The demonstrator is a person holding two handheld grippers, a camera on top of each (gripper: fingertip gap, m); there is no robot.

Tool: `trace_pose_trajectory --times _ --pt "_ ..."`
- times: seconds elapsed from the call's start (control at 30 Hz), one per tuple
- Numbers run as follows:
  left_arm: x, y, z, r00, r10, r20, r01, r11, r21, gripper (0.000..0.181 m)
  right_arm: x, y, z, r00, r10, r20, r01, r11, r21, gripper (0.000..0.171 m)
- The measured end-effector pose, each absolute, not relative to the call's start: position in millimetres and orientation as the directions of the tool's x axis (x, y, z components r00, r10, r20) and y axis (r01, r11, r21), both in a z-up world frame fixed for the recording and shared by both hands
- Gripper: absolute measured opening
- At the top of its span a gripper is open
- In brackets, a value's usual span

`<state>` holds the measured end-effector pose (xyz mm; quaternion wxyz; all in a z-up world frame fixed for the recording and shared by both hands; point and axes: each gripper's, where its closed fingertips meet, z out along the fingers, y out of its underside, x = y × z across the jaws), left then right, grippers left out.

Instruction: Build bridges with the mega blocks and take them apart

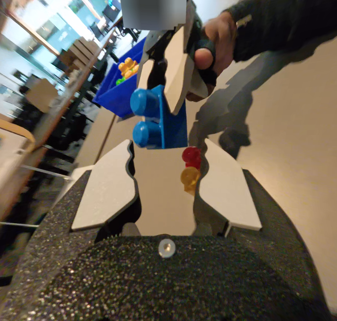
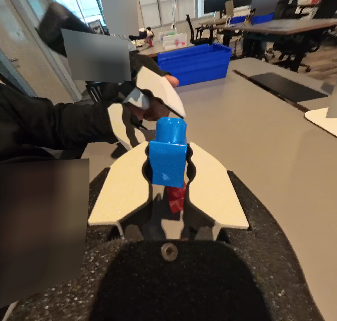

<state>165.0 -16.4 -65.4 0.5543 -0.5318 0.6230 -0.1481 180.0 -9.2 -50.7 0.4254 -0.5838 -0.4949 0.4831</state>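
Note:
My right gripper (image 2: 169,144) is shut on a blue two-stud mega block (image 2: 167,162) and holds it above the grey table (image 2: 246,139). A red block (image 2: 176,199) shows just under it; I cannot tell if they touch. In the left wrist view the blue block (image 1: 164,119) hangs in the right gripper (image 1: 158,97), just beyond my left gripper (image 1: 167,144), which is open and empty. A red stud (image 1: 191,155) and a yellow stud (image 1: 189,179) peek out beside its right finger. The left gripper (image 2: 153,128) also shows in the right wrist view, close behind the blue block's stud.
A blue bin (image 1: 116,97) with orange and green blocks (image 1: 127,67) stands at the table's far side; it also shows in the right wrist view (image 2: 193,64). A person's hand (image 1: 215,38) and dark sleeve hold the right gripper. A black mat (image 2: 286,88) lies far right. Less than 4 cm separates the two grippers' tips.

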Motion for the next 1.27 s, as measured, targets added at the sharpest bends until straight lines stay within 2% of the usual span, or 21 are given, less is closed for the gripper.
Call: trace_pose_trajectory --times 0.1,0.33,0.4,0.47,0.5,0.63,0.87,1.27 --pt "162.8 -10.3 -72.5 0.209 -0.905 -0.370 -0.478 0.236 -0.846 0.074 180.2 -7.6 -46.2 0.052 0.990 -0.128 0.136 -0.134 -0.982 0.037" --pt "168.4 -11.4 -81.4 0.203 -0.969 -0.143 -0.407 0.049 -0.912 0.075 173.7 -18.1 -40.8 0.017 0.998 -0.058 0.085 -0.059 -0.995 0.037" --pt "168.5 -13.2 -78.7 0.192 -0.976 -0.099 -0.374 0.020 -0.927 0.063 170.3 -20.1 -44.2 0.011 0.999 -0.049 0.097 -0.050 -0.994 0.037" --pt "166.1 -15.2 -73.2 0.178 -0.982 -0.064 -0.333 0.001 -0.943 0.043 167.3 -21.4 -50.3 0.006 0.999 -0.042 0.122 -0.042 -0.992 0.037" --pt "164.1 -14.8 -71.4 0.178 -0.983 -0.050 -0.320 -0.009 -0.947 0.040 166.2 -21.5 -52.0 0.007 0.999 -0.040 0.125 -0.041 -0.991 0.037" --pt "159.7 -14.3 -72.0 0.182 -0.981 -0.062 -0.334 -0.002 -0.943 0.039 164.8 -19.3 -57.3 0.016 0.999 -0.048 0.147 -0.050 -0.988 0.037" --pt "155.2 -9.5 -88.3 0.210 -0.971 -0.111 -0.456 0.003 -0.890 0.037 165.9 -9.3 -87.8 0.060 0.998 -0.032 0.298 -0.049 -0.953 0.038" --pt "151.6 -7.3 -117.7 0.191 -0.969 -0.159 -0.599 0.013 -0.800 0.037 164.0 -7.5 -122.4 0.066 0.998 0.018 0.451 -0.014 -0.892 0.037"
